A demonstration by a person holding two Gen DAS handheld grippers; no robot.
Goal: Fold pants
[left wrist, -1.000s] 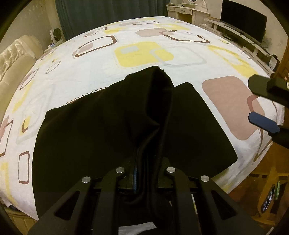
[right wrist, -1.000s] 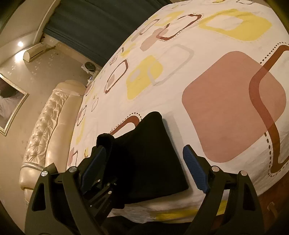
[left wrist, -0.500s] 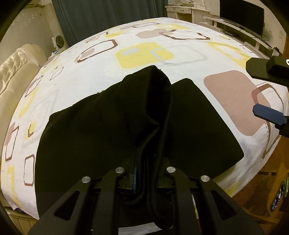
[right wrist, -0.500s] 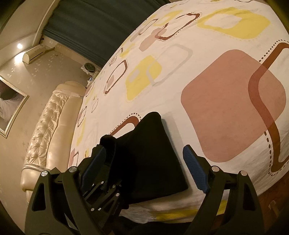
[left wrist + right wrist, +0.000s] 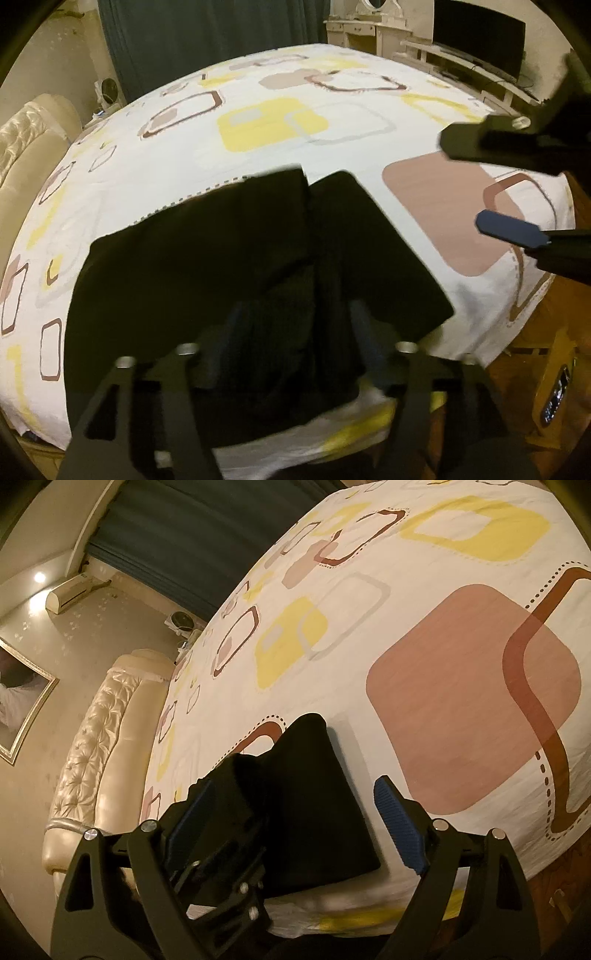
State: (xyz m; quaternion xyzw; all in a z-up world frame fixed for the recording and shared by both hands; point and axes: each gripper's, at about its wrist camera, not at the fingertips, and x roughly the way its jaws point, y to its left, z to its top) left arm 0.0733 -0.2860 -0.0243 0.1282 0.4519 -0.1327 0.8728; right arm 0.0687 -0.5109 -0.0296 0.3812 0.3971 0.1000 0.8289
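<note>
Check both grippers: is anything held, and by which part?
Nothing seems gripped: left gripper stands open around the pants' bunched near edge; right gripper is open too.

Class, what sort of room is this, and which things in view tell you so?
Most likely a bedroom: a large bed with a tufted headboard, dark curtains, and black pants lying on the bed.

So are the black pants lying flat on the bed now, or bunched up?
Mostly flat: the pants spread over the bedsheet, but a ridge rises between the left gripper fingers.
</note>
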